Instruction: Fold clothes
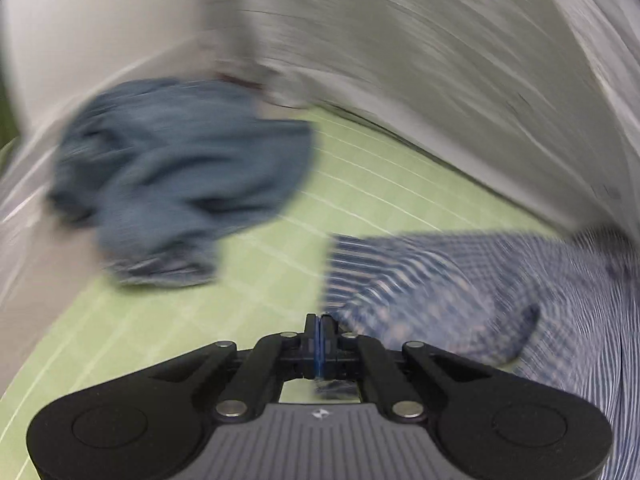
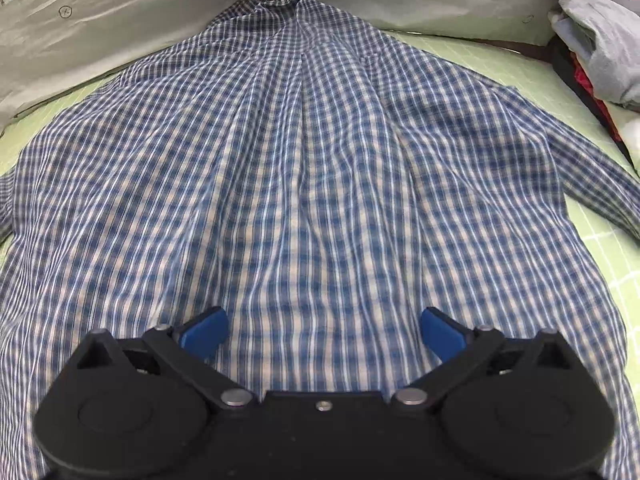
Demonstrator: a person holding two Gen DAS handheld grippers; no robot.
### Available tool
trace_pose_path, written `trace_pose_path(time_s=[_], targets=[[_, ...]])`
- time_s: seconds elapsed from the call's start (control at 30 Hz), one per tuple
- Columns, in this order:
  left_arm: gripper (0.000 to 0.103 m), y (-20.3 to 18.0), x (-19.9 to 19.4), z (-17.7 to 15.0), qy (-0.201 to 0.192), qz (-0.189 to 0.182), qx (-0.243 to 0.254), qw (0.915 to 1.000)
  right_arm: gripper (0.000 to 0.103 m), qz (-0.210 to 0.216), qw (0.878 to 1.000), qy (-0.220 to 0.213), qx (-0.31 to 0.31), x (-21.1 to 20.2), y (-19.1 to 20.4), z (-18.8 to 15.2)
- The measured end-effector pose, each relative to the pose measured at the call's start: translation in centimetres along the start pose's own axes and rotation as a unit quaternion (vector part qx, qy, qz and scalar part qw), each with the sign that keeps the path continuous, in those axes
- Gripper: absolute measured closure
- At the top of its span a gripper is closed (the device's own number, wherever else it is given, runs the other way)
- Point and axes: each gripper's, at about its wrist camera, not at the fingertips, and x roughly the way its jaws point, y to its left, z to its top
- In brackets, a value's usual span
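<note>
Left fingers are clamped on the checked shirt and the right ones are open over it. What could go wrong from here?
1. The left gripper pinches only a thin edge of the checked shirt; a hard pull could slip it free.
2. The shirt is already rippled under the open right gripper; pulling one side may bunch it more.
3. The crumpled blue garment lies close by on the green mat and could get swept or caught.

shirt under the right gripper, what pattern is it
Blue and white check; the shirt shows best in the right wrist view.
</note>
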Motion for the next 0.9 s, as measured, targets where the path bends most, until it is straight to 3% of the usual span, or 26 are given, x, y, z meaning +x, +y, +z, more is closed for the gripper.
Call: trace_pose_path(time_s=[0.17,0.3,0.37,0.43,0.47,0.57,0.63,0.73,0.83,0.9], targets=[[0.103,5.2,-1.2,-1.0,0.018,0.029,-0.082,0.9961,0.0,0.0,1.0,0.008,-0.001,-0.7,0.2,-0.9],[0.101,7.5,-1.6,-1.9,0.031,0.045,-0.104,0.9931,0.0,-0.001,1.0,0.015,-0.003,-1.2,1.1,-1.8],[0.087,8.2,-1.7,-2.1,0.033,0.052,-0.101,0.993,0.0,-0.002,1.0,0.017,-0.002,-1.6,1.4,-2.3],[0.062,8.4,-1.7,-1.9,0.031,0.047,-0.093,0.9941,0.0,-0.006,1.0,0.02,0.005,-1.9,1.6,-2.8],[0.058,8.3,-1.7,-1.7,0.026,0.041,-0.085,0.9953,0.0,-0.009,1.0,0.021,0.009,-2.0,1.7,-2.9],[0.04,7.1,-1.2,-0.6,0.017,0.003,-0.05,0.9986,0.0,-0.016,0.999,0.024,0.021,-2.1,1.7,-3.2],[0.019,5.8,-0.6,-0.2,0.019,-0.025,-0.02,0.9993,0.0,-0.022,0.999,0.026,0.031,-2.1,1.8,-3.2],[0.017,3.5,1.0,-0.1,0.04,-0.041,0.03,0.9979,0.0,-0.032,0.998,0.028,0.047,-2.1,2.1,-3.3],[0.017,1.9,3.1,-0.5,0.071,-0.013,0.068,0.9951,0.0,-0.04,0.997,0.028,0.06,-2.1,2.2,-3.3],[0.017,2.1,4.6,-0.6,0.091,0.008,0.061,0.994,0.0,-0.044,0.996,0.027,0.067,-2.1,2.4,-3.3]])
